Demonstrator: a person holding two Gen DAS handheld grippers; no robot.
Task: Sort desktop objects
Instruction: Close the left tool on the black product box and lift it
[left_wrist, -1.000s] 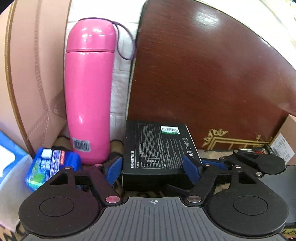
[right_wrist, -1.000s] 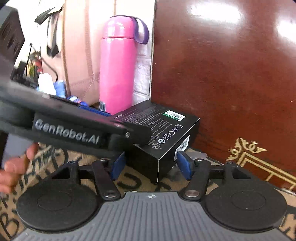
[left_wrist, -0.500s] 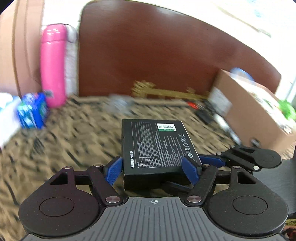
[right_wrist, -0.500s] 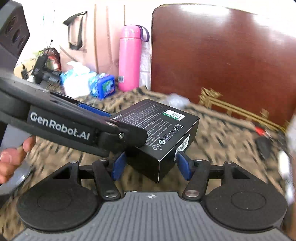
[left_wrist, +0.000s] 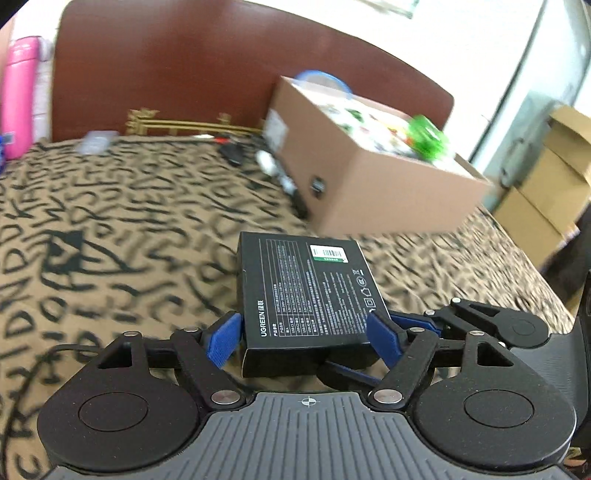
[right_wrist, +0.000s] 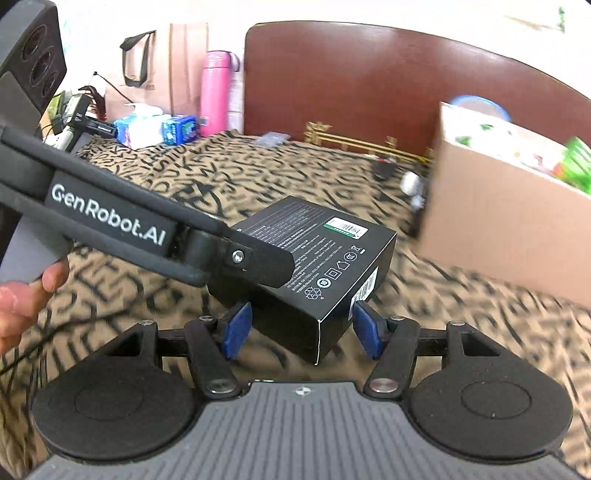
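A black UGREEN box (left_wrist: 310, 291) hangs above the patterned tablecloth (left_wrist: 110, 221), carried by both grippers. My left gripper (left_wrist: 304, 332) has its blue pads against the box's two sides, and its jaws are opening. In the right wrist view the same box (right_wrist: 317, 251) sits cornerwise between the pads of my right gripper (right_wrist: 303, 328), which is shut on it. The left gripper's finger (right_wrist: 110, 218) reaches in from the left and lies along the box. A hand (right_wrist: 22, 295) holds that gripper.
An open cardboard carton (left_wrist: 369, 177) full of colourful items stands at the right, with small dark and white objects (right_wrist: 382, 168) at its foot. A pink bottle (right_wrist: 214, 96), tissue packs (right_wrist: 140, 125) and a paper bag (right_wrist: 166, 66) stand far left. A brown board (left_wrist: 184, 74) closes off the back.
Both grippers have carried the black box away from the pink bottle, rightward across the cloth. The cardboard carton has come into view at the right.
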